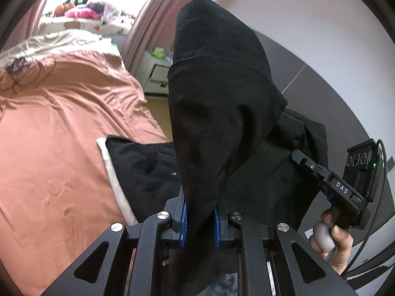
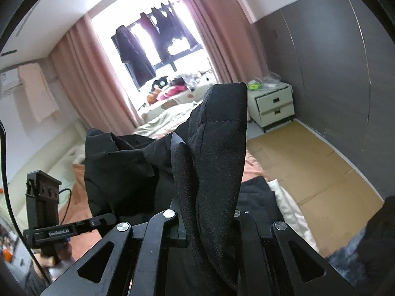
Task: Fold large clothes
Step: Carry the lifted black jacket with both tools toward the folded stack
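Only the left wrist view shows the wide rust-orange bedspread point(image 1: 61, 128); only the right shows the one white two-drawer nightstand point(image 2: 272, 104) clearly, far right. One large black garment point(image 1: 217, 93) hangs between two grippers: left gripper point(image 1: 199, 222) and right gripper point(image 2: 207, 224) each clamp a fold.

Left gripper point(image 1: 199, 218) is clamped tight on black cloth point(image 1: 217, 103), raised high. Right gripper point(image 2: 207, 224) pinches the same cloth alongside, fingers buried in the folds.
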The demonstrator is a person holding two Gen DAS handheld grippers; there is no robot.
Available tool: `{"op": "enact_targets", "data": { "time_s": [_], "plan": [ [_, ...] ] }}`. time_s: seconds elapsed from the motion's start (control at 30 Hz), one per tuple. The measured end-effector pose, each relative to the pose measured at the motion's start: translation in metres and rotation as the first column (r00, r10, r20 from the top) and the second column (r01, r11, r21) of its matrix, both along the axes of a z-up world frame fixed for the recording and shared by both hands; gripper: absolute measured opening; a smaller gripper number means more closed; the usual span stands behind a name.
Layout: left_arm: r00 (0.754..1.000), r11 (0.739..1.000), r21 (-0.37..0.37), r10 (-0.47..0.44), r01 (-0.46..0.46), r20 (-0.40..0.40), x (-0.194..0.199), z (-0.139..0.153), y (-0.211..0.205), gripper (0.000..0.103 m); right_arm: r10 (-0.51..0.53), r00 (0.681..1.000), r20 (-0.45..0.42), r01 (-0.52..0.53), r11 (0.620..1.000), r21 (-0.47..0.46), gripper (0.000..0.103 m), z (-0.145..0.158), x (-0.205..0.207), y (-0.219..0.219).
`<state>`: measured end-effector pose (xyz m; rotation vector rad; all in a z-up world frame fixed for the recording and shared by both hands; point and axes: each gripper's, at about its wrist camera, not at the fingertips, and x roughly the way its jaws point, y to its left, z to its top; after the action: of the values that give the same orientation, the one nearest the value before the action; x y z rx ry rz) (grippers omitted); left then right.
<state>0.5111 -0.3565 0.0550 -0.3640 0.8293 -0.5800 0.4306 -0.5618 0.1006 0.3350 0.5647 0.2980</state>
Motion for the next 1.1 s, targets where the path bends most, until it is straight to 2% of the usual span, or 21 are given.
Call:
{"op": "enact_targets", "data": {
  "time_s": [0.4, 0.57, 0.77, 0.9, 0.93, 0.97, 1.1],
  "plan": [
    [0.992, 0.999, 0.026, 0.023, -0.020, -0.127, 0.098, -0.067, -0.004, 0.018, -0.035, 0.982, -0.187, 0.029, 0.999, -0.037, 0.012, -0.075, 0.125, -0.001],
    [0.982, 0.999, 0.038, -0.005, 0.013, -0.189, 0.133, -0.102, -0.001, 0.020, -0.052, 0.964, -0.260, 0.040, 0.998, -0.053, 0.012, -0.109, 0.155, -0.004],
    [0.967, 0.996, 0.081, -0.010, 0.032, -0.255, 0.168, -0.143, 0.012, 0.030, -0.070, 0.940, -0.335, 0.044, 0.995, -0.086, 0.012, -0.156, 0.189, 0.000],
    [0.972, 0.996, 0.089, 0.043, -0.023, -0.230, 0.178, -0.154, 0.039, 0.038, -0.109, 0.914, -0.390, 0.071, 0.991, -0.110, 0.012, -0.182, 0.209, -0.006],
    [0.974, 0.995, 0.086, 0.060, -0.041, -0.220, 0.180, -0.155, 0.047, 0.046, -0.111, 0.911, -0.397, 0.070, 0.991, -0.116, 0.012, -0.185, 0.215, -0.006],
    [0.974, 0.995, 0.083, 0.073, -0.056, -0.216, 0.182, -0.157, 0.054, 0.049, -0.115, 0.909, -0.402, 0.070, 0.990, -0.126, 0.012, -0.187, 0.220, -0.006],
    [0.973, 0.991, 0.110, 0.091, -0.069, -0.211, 0.187, -0.165, 0.067, 0.049, -0.165, 0.884, -0.436, 0.105, 0.982, -0.157, 0.012, -0.202, 0.233, -0.011]
  ]
}}
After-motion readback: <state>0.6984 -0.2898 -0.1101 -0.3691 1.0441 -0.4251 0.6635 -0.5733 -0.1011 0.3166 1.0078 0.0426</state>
